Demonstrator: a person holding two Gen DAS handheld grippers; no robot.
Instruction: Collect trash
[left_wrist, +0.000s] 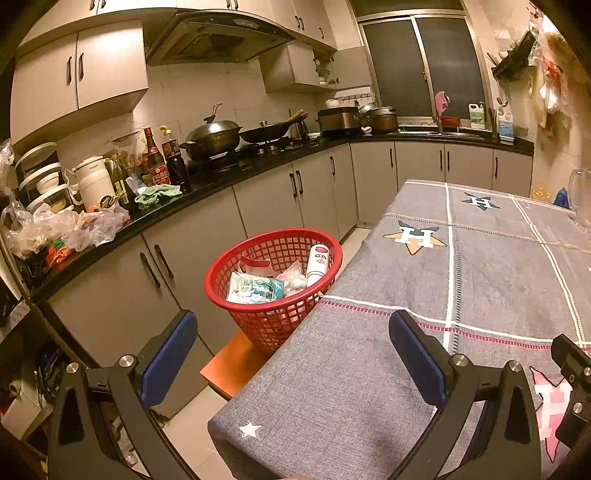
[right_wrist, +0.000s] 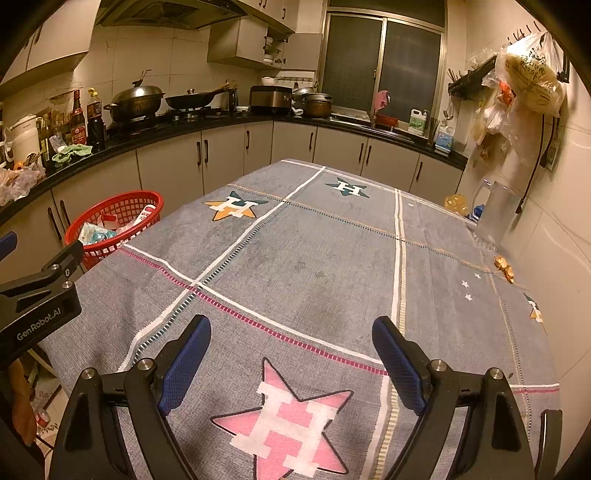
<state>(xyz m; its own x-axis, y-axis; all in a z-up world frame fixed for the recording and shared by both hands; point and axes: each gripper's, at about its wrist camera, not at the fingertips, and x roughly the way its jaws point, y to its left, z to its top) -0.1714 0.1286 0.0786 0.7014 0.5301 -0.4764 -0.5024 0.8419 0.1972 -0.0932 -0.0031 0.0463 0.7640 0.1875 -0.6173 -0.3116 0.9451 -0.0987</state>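
Task judged nearly or fully done. Red basket (left_wrist: 273, 280) beside the surface (right_wrist: 314, 266), on an orange stool, already loaded with trash (left_wrist: 258, 286): wrappers, a white bottle. Cloth-covered surface mostly bare; small yellowish scraps (right_wrist: 504, 267) near the wall possibly left. Left gripper (left_wrist: 291, 356) spread apart, empty. Right gripper (right_wrist: 291, 354) likewise apart, holding nothing.

A table (right_wrist: 314, 258) is covered by a grey cloth (right_wrist: 443, 314) crossed with white and pink stripes and printed with stars bearing the letter H. At its far right edge, against the wall, a clear plastic jug (right_wrist: 496, 214) is stood, and small orange-brown scraps (right_wrist: 504, 267) are seen lying nearer on the cloth.
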